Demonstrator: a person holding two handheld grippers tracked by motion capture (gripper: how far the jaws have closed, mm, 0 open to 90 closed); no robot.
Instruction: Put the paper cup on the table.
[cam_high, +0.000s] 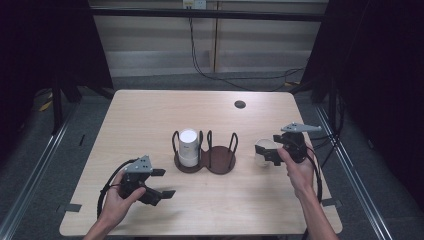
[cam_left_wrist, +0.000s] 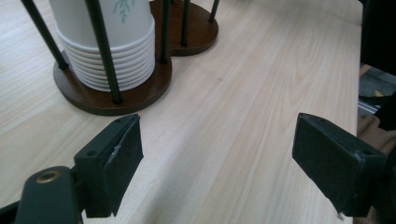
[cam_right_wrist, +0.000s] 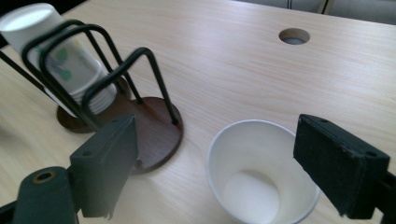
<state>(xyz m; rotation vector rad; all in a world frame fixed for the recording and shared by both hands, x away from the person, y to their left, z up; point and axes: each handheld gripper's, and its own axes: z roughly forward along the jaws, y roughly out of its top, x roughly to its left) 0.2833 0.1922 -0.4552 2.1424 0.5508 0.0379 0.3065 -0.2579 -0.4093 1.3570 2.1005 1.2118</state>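
The single paper cup (cam_right_wrist: 261, 172) stands upright, mouth up, right of the cup holder (cam_high: 205, 159), between the spread jaws of the nearer right gripper (cam_high: 274, 149), while the left gripper (cam_high: 161, 182) waits open, empty, near-left.

**Hidden and cut-off parts around the cup rack**

In the left gripper view, the stack of paper cups (cam_left_wrist: 109, 42) in the wooden rack (cam_left_wrist: 116, 93) is cut off by the top edge, so its upper part is unseen. In the right gripper view, the loose cup (cam_right_wrist: 261, 172) near the rack runs past the bottom edge. The leaf print on the stack is too blurred to make out there.
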